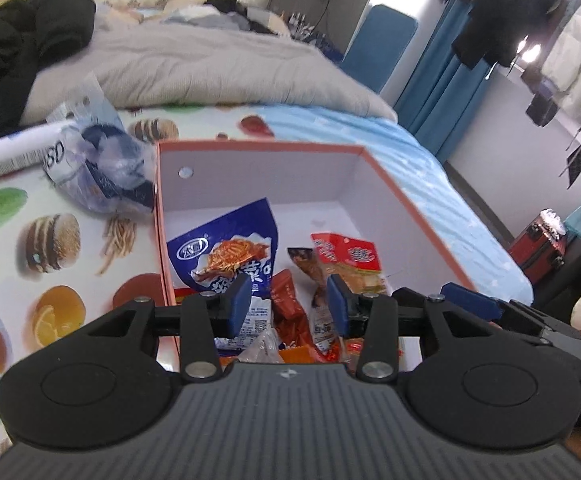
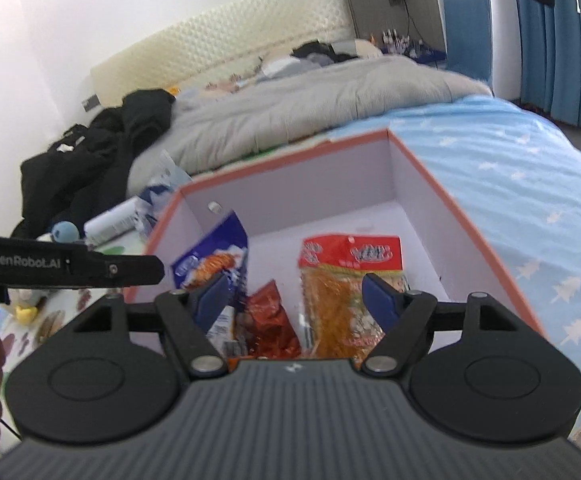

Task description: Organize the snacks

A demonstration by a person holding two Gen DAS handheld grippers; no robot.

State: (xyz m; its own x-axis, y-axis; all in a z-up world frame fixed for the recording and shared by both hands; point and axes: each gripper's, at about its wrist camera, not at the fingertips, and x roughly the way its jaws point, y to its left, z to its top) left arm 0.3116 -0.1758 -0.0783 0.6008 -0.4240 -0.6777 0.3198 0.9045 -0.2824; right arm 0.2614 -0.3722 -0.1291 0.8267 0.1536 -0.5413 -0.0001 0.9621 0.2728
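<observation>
Both the left gripper (image 1: 288, 304) and right gripper (image 2: 298, 300) hover open and empty above the box (image 2: 466, 216) on the bed, where light, crinkly, slippery snack packets (image 2: 350, 292) lie, probably best pinched at a sealed edge.

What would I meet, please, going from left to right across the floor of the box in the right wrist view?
Blue snack bag → dark red snack packet → red-topped clear pack of orange snacks, all lying inside the orange-rimmed box.
</observation>
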